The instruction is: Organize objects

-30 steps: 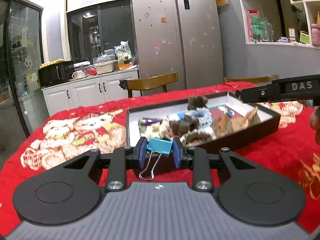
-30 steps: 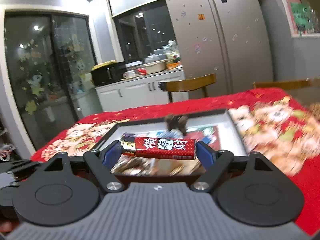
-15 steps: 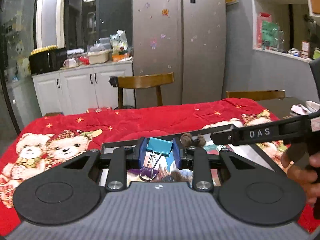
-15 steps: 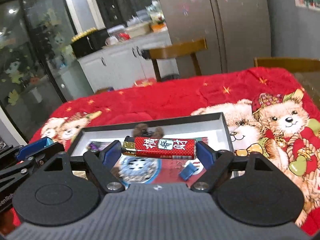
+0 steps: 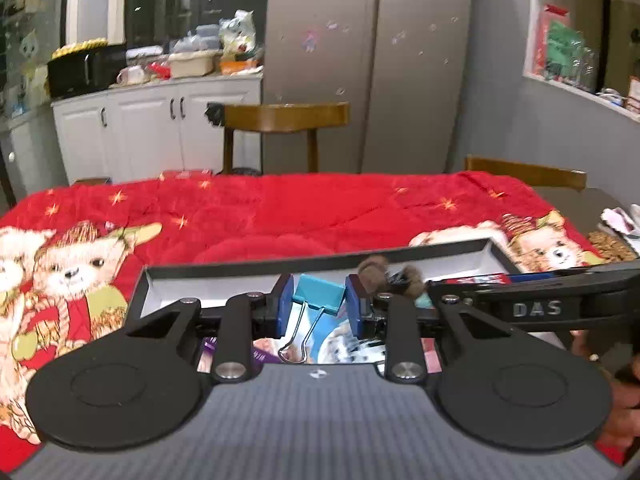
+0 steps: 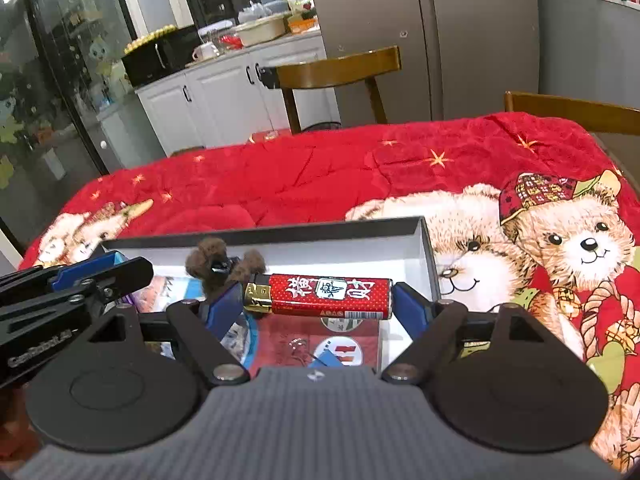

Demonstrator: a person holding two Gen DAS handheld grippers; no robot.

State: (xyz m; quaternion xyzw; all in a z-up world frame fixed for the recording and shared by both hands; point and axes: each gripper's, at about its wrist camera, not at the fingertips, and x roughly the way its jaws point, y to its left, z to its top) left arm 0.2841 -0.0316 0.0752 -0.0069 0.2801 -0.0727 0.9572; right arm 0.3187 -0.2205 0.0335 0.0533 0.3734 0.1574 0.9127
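Your left gripper [image 5: 318, 304] is clamped narrow on a blue binder clip [image 5: 319, 287]; your right gripper [image 6: 318, 300] grips a red lighter [image 6: 320, 295] end to end, jaws wide. Both hang over the box [image 6: 426, 264], near its front edge. Letting go together risks the two tools knocking, or the lighter landing on the brown plush toy [image 6: 218, 260] by the back wall.

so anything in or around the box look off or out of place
Nothing looks spilled or broken. The box is a loose jumble: a brown furry toy lies on mixed cards and packets. The left gripper holds a blue binder clip and the right gripper a red lighter, both above the box.
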